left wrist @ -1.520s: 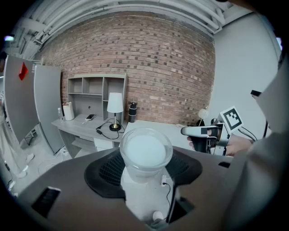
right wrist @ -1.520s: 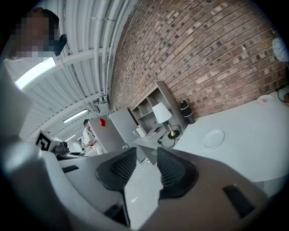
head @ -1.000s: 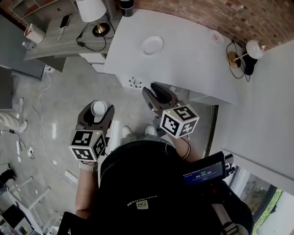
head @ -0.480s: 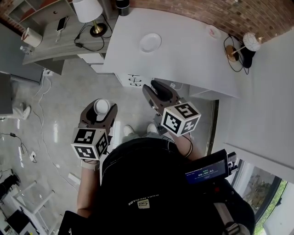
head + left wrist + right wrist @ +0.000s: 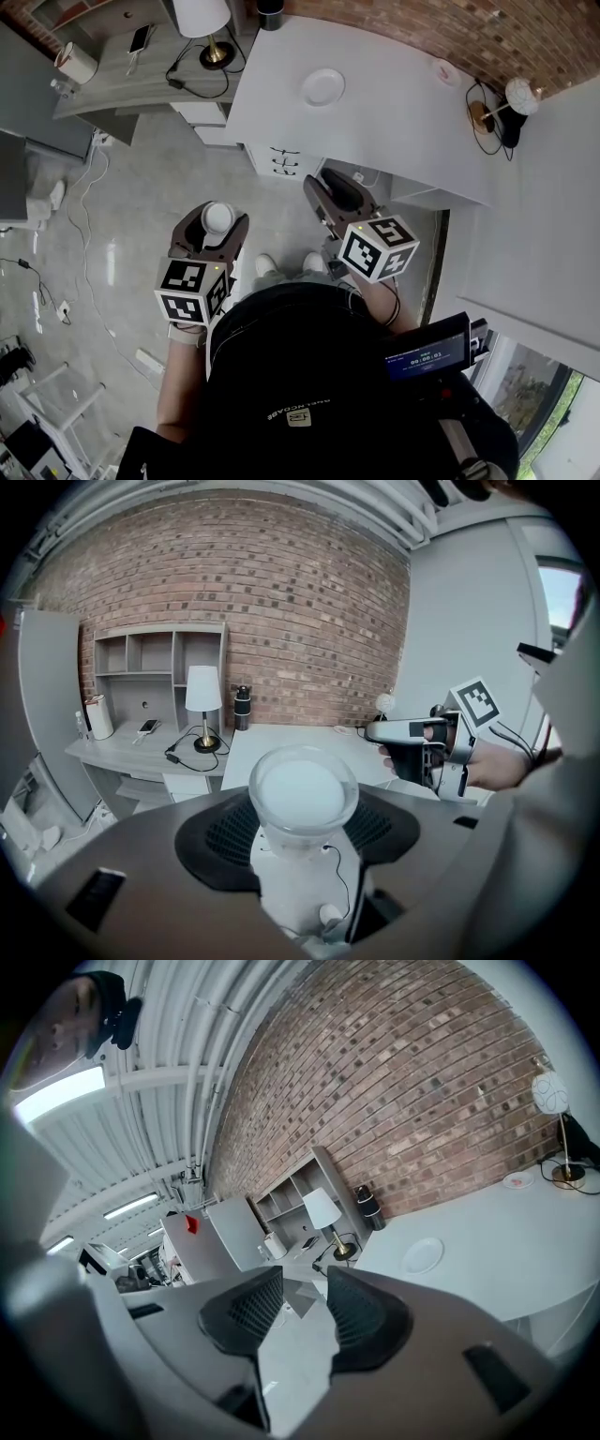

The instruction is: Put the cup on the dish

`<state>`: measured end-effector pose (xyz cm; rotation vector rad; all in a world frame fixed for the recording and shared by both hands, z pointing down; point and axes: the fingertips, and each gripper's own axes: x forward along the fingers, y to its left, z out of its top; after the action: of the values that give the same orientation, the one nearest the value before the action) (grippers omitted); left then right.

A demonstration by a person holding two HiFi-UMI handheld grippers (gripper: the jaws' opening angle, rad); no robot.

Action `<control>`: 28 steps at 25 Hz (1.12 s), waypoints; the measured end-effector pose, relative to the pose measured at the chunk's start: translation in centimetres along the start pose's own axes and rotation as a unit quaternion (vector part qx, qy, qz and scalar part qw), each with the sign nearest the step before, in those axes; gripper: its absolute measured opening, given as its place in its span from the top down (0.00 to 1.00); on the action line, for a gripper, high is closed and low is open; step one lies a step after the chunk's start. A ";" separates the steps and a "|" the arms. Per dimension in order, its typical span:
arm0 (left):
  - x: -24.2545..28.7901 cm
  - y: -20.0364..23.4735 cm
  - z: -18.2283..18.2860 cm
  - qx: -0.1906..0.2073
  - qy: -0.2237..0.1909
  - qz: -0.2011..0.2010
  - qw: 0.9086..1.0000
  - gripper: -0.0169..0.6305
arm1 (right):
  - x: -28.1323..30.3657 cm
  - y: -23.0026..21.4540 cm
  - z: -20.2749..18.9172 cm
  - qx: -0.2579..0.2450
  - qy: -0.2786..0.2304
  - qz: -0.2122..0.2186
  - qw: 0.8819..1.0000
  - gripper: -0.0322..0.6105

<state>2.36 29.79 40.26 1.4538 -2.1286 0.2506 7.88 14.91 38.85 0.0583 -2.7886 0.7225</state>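
Observation:
A white cup stands upright between the jaws of my left gripper, which is shut on it over the floor, well short of the table. In the left gripper view the cup fills the middle, pinched between the dark pads. The dish, a white plate, lies on the white table ahead, and the dish also shows in the right gripper view. My right gripper hangs near the table's front edge, its jaws a little apart with nothing between them.
A second small dish and a globe lamp sit at the table's far right. A side desk to the left carries a shaded lamp, cables and a phone. A brick wall runs behind.
Both grippers have drifted slightly to the right in the head view, and the table sits a little closer. The cup stays held in the left gripper.

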 end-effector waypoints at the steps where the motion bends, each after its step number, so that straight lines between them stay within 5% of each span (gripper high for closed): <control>1: -0.2 0.3 -0.1 0.000 -0.001 -0.001 1.000 0.56 | 0.1 0.3 -0.1 -0.001 0.000 -0.001 1.000 0.72; 28: -2.4 6.0 -2.8 0.007 0.012 -0.043 0.999 0.56 | 2.9 4.1 -2.4 0.004 0.001 -0.061 0.998 0.72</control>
<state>-1.49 35.36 42.15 1.5380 -2.0442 0.2489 5.26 19.77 39.64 0.2279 -2.7512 0.7035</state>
